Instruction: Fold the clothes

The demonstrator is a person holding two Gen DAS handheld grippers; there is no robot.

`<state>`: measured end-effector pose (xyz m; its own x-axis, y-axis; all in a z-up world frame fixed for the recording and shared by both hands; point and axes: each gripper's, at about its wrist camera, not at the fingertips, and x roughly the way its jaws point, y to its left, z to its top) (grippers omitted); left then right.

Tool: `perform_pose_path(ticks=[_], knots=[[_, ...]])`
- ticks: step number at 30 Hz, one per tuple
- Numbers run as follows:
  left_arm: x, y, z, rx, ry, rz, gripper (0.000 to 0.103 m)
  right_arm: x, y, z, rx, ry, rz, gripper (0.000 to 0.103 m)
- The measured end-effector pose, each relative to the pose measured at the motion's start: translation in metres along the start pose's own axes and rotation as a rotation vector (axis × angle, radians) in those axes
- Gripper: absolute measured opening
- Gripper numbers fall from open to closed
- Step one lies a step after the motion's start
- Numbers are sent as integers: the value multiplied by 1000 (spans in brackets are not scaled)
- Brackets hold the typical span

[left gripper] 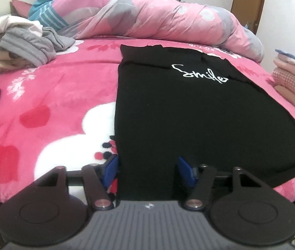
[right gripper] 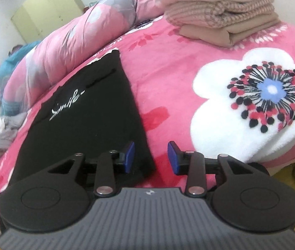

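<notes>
Two spread tools (left gripper: pixel 147 170) (right gripper: pixel 151 157) at black shirt's (left gripper: pixel 189 108) near hem corners, bare pink blanket (right gripper: pixel 168 73) either side

Your left gripper's dark housing (left gripper: pixel 147 218) hides the near hem of the black "Smile" T-shirt (left gripper: pixel 189 114). Right wrist view: stacked beige folded blankets (right gripper: pixel 220 16) cut off at top edge; white script lettering (right gripper: pixel 68 104) blurred, barely legible.

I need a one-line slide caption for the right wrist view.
Open right gripper at the near right corner of a folded black "Smile" garment on a pink floral blanket.
</notes>
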<state>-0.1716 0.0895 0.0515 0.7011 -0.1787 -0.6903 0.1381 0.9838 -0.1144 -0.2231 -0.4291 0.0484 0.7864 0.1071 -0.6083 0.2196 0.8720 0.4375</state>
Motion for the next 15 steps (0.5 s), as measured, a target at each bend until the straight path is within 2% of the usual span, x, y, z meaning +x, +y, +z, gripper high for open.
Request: perform_pose_path(ticks=[3, 8, 11, 15], knots=[[-1, 2, -1, -9, 13, 11, 51, 10, -1, 5, 12, 7, 14, 36], [-2, -3, 1, -9, 38, 52, 51, 33, -4, 8, 42, 37, 14, 41], [2, -13, 5, 2, 70, 100, 55, 36, -5, 8, 63, 39, 26, 47], [9, -25, 11, 23, 113, 151, 67, 36, -3, 9, 55, 51, 33, 51]])
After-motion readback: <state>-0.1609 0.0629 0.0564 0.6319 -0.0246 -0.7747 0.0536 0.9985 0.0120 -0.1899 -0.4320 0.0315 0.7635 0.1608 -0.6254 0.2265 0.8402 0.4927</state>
